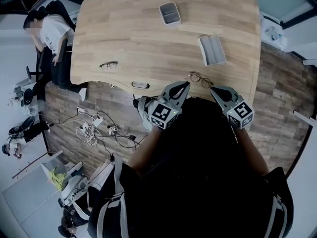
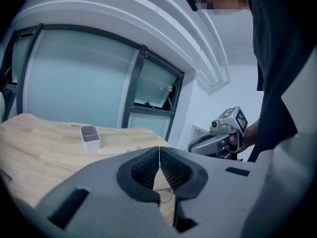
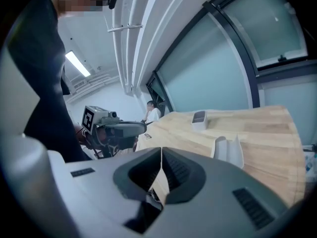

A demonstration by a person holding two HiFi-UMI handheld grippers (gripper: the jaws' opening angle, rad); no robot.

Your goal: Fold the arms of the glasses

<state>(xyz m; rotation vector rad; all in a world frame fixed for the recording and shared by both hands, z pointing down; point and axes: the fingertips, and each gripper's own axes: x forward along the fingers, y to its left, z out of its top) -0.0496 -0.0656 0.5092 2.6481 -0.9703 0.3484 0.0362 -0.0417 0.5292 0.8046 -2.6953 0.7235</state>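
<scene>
Glasses (image 1: 200,78) with thin rims are lying at the table's (image 1: 148,38) near edge, just ahead of the left gripper (image 1: 185,85) and right gripper (image 1: 214,90); both are hovering, jaws pressed together on nothing; folding is seemingly not yet beginning; next, jaws need parting around one arm

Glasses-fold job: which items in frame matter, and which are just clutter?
Job:
- thin wire-framed glasses, at the near table edge just ahead of both grippers
- left gripper and right gripper, both shut and empty

Lying about:
- dark-framed glasses, far left; possibly a later pair
- small grey rectangular tray
- open pale grey case
- light wooden table
</scene>
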